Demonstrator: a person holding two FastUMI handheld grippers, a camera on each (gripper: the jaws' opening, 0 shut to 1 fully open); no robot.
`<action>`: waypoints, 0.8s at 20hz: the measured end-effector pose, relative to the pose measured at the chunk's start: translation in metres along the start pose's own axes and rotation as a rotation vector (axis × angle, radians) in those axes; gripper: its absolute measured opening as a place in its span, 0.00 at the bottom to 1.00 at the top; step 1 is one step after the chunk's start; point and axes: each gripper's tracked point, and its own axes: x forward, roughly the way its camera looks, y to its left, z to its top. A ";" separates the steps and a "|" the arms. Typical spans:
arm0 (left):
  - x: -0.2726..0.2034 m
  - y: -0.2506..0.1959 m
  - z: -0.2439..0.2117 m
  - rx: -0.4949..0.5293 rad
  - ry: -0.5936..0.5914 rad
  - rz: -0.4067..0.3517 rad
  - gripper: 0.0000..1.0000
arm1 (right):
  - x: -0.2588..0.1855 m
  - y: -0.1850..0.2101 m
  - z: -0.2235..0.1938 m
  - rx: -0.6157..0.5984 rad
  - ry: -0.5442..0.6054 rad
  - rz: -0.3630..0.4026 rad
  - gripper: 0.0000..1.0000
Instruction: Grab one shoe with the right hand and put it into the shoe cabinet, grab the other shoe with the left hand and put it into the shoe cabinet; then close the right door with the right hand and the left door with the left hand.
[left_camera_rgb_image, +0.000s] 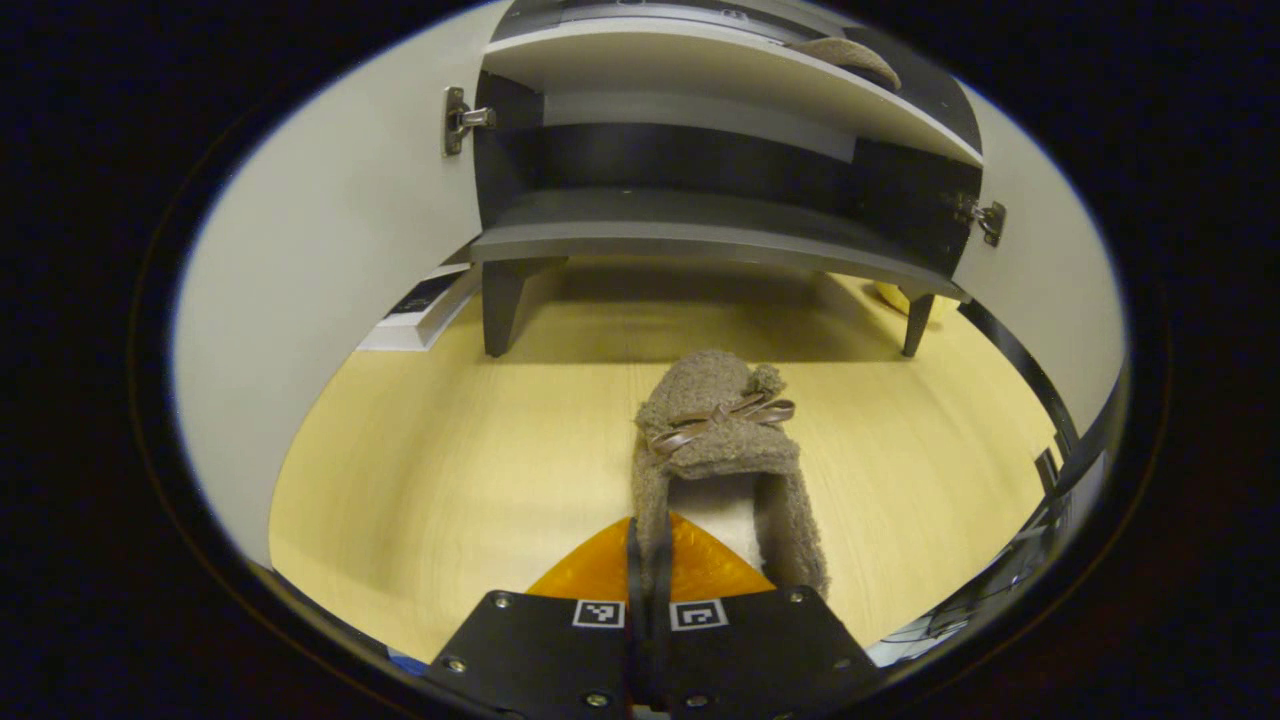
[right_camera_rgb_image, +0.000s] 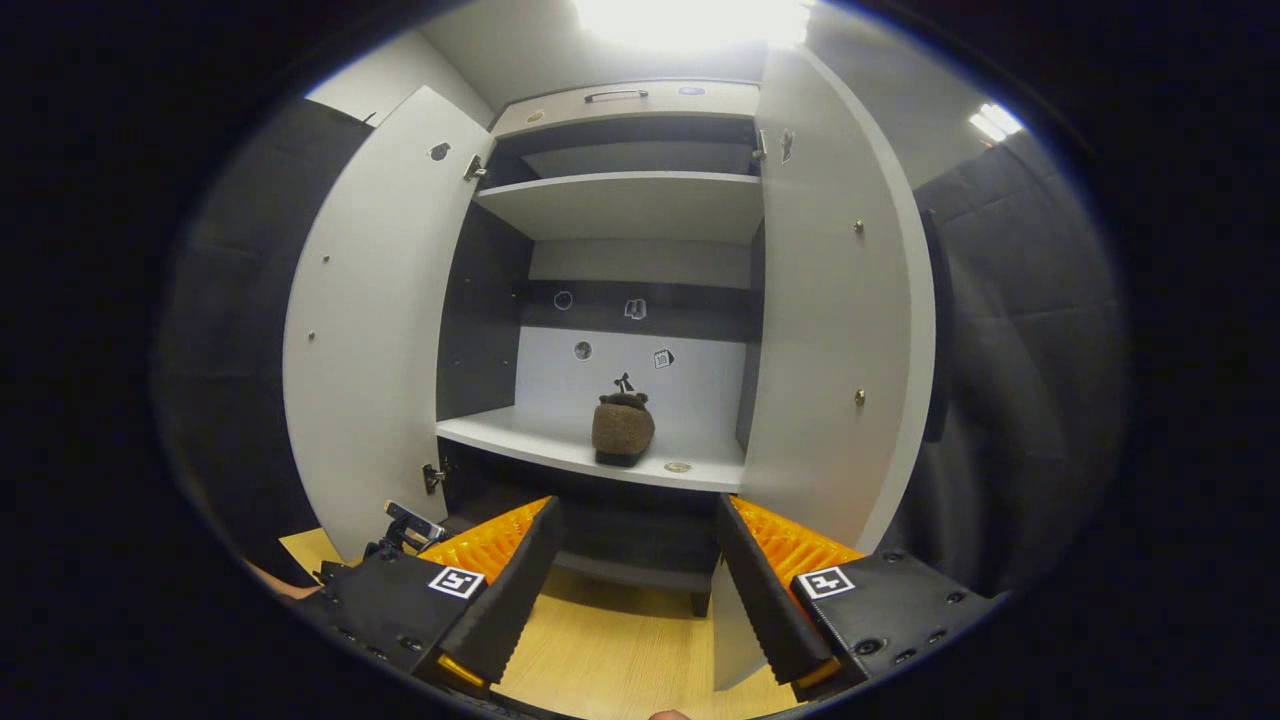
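A brown fuzzy slipper (left_camera_rgb_image: 720, 420) with a small bow lies on the light wooden floor (left_camera_rgb_image: 450, 470), toe toward the shoe cabinet (left_camera_rgb_image: 700, 240). My left gripper (left_camera_rgb_image: 648, 540) is shut on the slipper's left side wall near the heel. The second slipper (right_camera_rgb_image: 622, 428) stands on the cabinet's middle shelf (right_camera_rgb_image: 560, 450), toe facing out; in the left gripper view it (left_camera_rgb_image: 845, 55) peeks over that shelf's edge. My right gripper (right_camera_rgb_image: 638, 510) hangs open in front of the cabinet below that shelf, with nothing between its fingers.
Both cabinet doors stand wide open: the left door (right_camera_rgb_image: 370, 320) and the right door (right_camera_rgb_image: 830, 320). The cabinet rests on short dark legs (left_camera_rgb_image: 500, 310). A flat white box (left_camera_rgb_image: 420, 310) lies by the left leg, a yellow object (left_camera_rgb_image: 895, 295) behind the right leg.
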 end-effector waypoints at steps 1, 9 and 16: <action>-0.001 0.000 0.004 -0.017 -0.018 0.006 0.01 | -0.001 0.001 0.000 -0.004 0.001 0.004 0.98; -0.018 -0.006 0.050 -0.054 -0.170 -0.002 0.01 | -0.010 -0.001 0.005 0.006 -0.015 0.008 0.98; -0.042 -0.011 0.106 -0.069 -0.352 -0.012 0.01 | -0.021 -0.002 0.007 0.012 -0.025 0.004 0.98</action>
